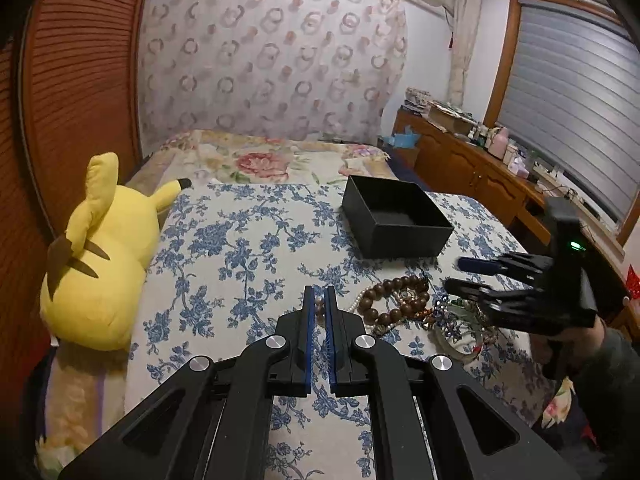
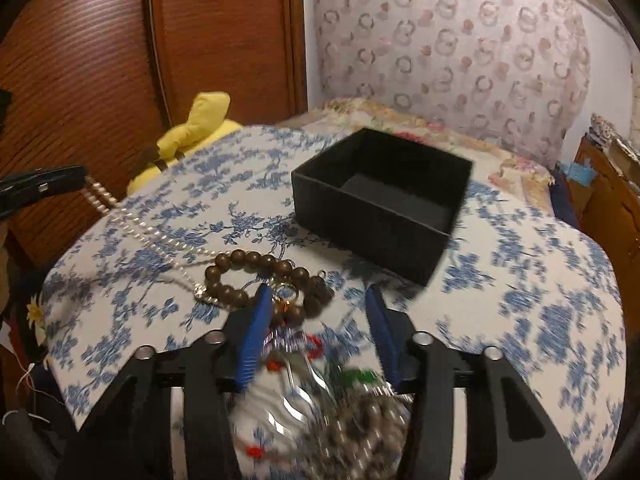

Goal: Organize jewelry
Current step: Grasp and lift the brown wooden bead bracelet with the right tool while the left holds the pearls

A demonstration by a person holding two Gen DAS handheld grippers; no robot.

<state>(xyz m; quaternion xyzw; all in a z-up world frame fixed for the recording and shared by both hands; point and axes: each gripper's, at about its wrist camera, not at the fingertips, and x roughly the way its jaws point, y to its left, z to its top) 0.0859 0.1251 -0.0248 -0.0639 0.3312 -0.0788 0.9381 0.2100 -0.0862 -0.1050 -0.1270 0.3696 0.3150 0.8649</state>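
A pile of jewelry (image 1: 424, 312) lies on the blue-flowered bedspread: a brown bead bracelet (image 1: 394, 296) (image 2: 260, 276), a pearl necklace (image 2: 160, 236) and several other pieces. An open black box (image 1: 394, 220) (image 2: 384, 200) stands behind the pile, empty. My left gripper (image 1: 319, 300) is shut on one end of the pearl necklace (image 1: 319, 306), whose strand runs back to the pile. It shows at the left edge of the right wrist view (image 2: 76, 178). My right gripper (image 2: 316, 300) (image 1: 454, 274) is open, hovering over the pile.
A yellow plush toy (image 1: 100, 256) lies at the bed's left edge beside a wooden wardrobe (image 2: 120, 60). A wooden dresser (image 1: 472, 164) with clutter stands to the right under a window. The bedspread (image 1: 248, 248) spreads left of the box.
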